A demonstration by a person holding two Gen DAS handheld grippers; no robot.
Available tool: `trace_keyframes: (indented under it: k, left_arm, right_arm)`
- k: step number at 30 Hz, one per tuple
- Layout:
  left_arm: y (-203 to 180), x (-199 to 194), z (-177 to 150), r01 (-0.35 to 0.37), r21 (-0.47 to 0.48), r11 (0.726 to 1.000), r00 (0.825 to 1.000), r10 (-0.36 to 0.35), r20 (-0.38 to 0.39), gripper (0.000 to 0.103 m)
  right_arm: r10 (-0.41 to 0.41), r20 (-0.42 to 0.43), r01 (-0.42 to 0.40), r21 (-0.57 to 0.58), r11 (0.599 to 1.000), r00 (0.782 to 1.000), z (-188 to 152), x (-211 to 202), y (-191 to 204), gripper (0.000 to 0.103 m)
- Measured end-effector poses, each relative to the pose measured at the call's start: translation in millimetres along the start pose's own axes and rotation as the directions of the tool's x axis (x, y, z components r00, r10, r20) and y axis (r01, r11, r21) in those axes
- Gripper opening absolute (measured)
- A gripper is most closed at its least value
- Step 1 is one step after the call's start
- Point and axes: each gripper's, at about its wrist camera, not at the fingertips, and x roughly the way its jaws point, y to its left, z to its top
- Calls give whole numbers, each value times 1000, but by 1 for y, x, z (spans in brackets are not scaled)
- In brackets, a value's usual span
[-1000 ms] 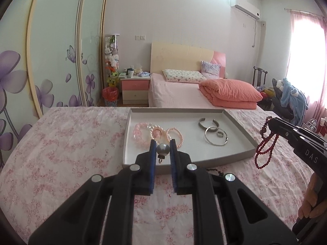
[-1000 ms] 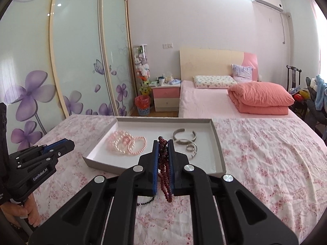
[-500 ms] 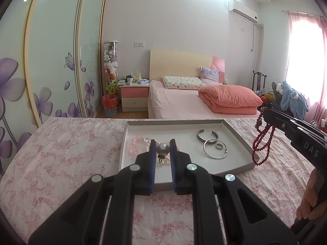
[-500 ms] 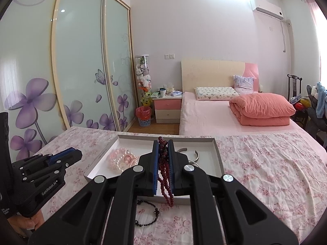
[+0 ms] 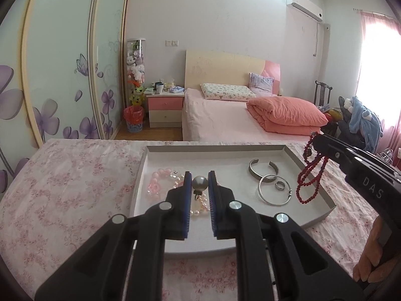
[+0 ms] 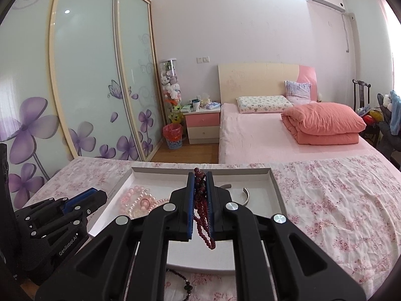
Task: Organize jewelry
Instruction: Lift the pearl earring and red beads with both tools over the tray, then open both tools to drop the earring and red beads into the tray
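Two hand-held grippers hover above a grey tray (image 5: 313,215) lying on a pink floral cloth (image 5: 62,188), lower centre of both views. The left gripper (image 5: 200,183) is narrowly closed on a grey pearl (image 5: 199,183) with a small fitting hanging under it. The right gripper (image 6: 199,188) is pressed fully together on a red bead string (image 6: 203,225), whose loops dangle below the pads; in the left view the same string hangs at right, over the tray's right edge.

To set each piece down well, it seems best to lower until the loops or pearl touch the tray floor before letting go, so nothing bounces or tangles.

Inside the tray, pink and white bead bracelets (image 5: 160,183) lie at left, right under the pearl. A silver cuff (image 5: 263,168), bangle (image 5: 274,193) and ring (image 5: 280,185) lie at right, near the dangling string. Bare floor shows in the middle. A dark bead strand (image 6: 185,283) lies on the cloth just outside the near rim, bottom of the right view
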Motion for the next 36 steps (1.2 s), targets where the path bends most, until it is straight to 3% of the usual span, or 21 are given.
trace_keyframes:
  k: [16, 17, 18, 20, 29, 33, 36]
  left_arm:
    - [3, 69, -4, 30, -21, 999, 988, -33, -151, 14]
    - [4, 70, -4, 29, -26, 999, 987, -33, -155, 16]
    - [5, 72, -3, 31, -30, 999, 987, -35, -159, 16]
    - [9, 74, -3, 37, -49, 998, 985, -45, -169, 22]
    - [24, 71, -3, 59, -121, 991, 978, -81, -193, 29]
    - [30, 57, -8, 53, -127, 990, 978, -77, -191, 30]
    - [33, 43, -15, 44, -112, 993, 980, -65, -187, 37]
  right_arm:
    - [1, -150, 13, 90, 996, 989, -12, 54, -22, 10]
    - [1, -154, 14, 95, 995, 988, -13, 55, -23, 13]
    - [-1, -157, 17, 100, 995, 988, -13, 55, -25, 22]
    - [-7, -152, 23, 108, 994, 988, -15, 53, -27, 38]
    - [-14, -148, 30, 110, 993, 989, -17, 41, -33, 38]
    - [-2, -154, 17, 96, 995, 988, -21, 28, -33, 38]
    - [14, -178, 1, 83, 997, 984, -31, 15, -33, 38]
